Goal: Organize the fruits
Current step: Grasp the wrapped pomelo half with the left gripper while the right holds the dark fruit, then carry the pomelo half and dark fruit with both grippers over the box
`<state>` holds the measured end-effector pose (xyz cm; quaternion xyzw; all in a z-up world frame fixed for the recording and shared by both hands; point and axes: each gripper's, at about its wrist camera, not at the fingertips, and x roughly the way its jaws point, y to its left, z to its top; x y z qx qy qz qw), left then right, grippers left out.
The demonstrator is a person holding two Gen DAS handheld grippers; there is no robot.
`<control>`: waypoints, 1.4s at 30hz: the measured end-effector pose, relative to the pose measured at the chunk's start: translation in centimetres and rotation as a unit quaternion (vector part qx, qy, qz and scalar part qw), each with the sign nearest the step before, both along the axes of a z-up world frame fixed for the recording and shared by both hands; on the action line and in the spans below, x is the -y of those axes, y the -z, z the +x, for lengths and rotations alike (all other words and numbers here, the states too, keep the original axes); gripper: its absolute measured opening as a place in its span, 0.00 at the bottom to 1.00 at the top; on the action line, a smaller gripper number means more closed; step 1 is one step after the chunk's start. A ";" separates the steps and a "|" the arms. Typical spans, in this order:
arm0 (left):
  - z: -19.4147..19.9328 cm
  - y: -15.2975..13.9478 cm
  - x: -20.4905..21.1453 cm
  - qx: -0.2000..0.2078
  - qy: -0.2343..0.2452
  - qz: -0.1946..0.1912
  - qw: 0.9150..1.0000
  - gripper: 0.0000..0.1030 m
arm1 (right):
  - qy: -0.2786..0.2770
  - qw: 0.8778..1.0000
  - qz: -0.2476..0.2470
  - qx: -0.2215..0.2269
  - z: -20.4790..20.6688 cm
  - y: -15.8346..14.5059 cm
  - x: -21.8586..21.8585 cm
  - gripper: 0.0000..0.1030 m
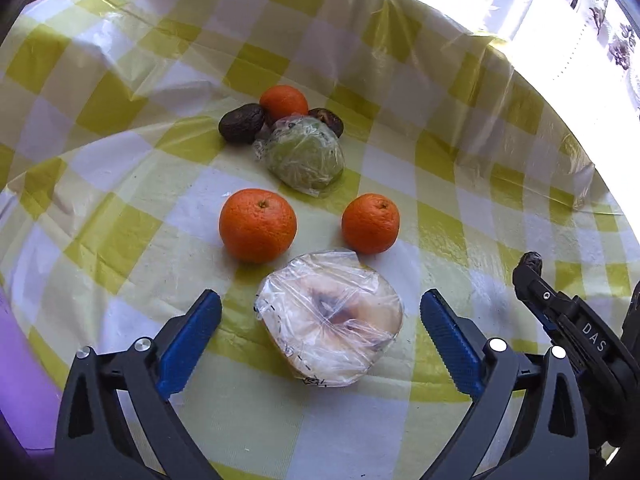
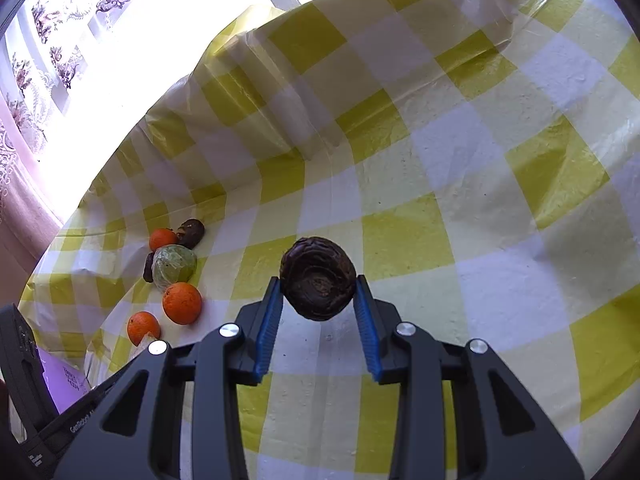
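Note:
My left gripper (image 1: 320,312) is open, its blue pads on either side of a plastic-wrapped pale fruit (image 1: 330,320) without touching it. Beyond lie two oranges (image 1: 258,224) (image 1: 370,223), a wrapped green cabbage-like item (image 1: 306,156), a third orange (image 1: 284,102) and two dark avocados (image 1: 241,122) (image 1: 327,120). My right gripper (image 2: 318,292) is shut on a dark wrinkled avocado (image 2: 318,278) and holds it above the cloth. It also shows at the right edge of the left wrist view (image 1: 530,266). The fruit pile shows small at the left of the right wrist view (image 2: 174,268).
A yellow and white checked plastic tablecloth (image 2: 440,200) covers the table, creased and rising at the back. A bright window with a flowered curtain (image 2: 48,40) is behind. Purple paper (image 2: 66,376) lies at the left edge.

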<state>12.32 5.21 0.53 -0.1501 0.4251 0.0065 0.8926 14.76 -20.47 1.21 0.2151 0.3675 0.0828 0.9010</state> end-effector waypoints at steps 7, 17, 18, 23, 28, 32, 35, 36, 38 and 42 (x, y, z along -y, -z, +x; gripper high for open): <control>0.5 -0.2 1.9 -0.028 0.008 0.069 0.997 0.92 | 0.000 1.000 0.000 0.001 -0.1 0.0 0.0 0.36; 0.4 -1.6 2.1 -0.003 -0.004 0.073 0.997 0.58 | 0.000 1.000 0.003 0.003 -0.2 -0.1 0.0 0.36; 0.2 -1.8 1.6 0.000 -0.011 0.065 0.998 0.58 | 0.002 1.000 0.003 0.003 -0.2 -0.1 0.0 0.36; -0.4 -2.1 0.8 0.017 -0.034 0.045 0.998 0.58 | 0.009 1.000 0.003 0.001 -0.2 -0.1 0.1 0.36; -1.0 -2.1 0.5 0.038 -0.026 0.048 0.998 0.58 | 0.019 1.000 0.003 0.004 -0.2 -0.1 0.2 0.35; -0.8 -2.1 0.5 0.041 -0.027 0.036 0.998 0.58 | 0.027 1.000 0.003 0.004 -0.2 -0.1 0.4 0.35; -1.0 -2.1 0.5 0.049 -0.027 0.031 0.998 0.58 | 0.035 0.999 0.001 0.007 -0.3 -0.2 0.5 0.35; -1.2 -2.1 0.4 0.050 -0.029 0.027 0.998 0.58 | 0.039 0.999 0.000 0.009 -0.5 -0.2 0.5 0.35; -1.8 -2.0 0.0 0.048 -0.031 0.012 0.998 0.58 | 0.048 0.999 -0.004 0.000 -0.9 -0.2 0.3 0.35; -4.2 -1.6 -0.6 0.038 -0.036 -0.015 0.999 0.58 | 0.063 0.998 -0.005 0.002 -4.2 -0.3 -0.7 0.36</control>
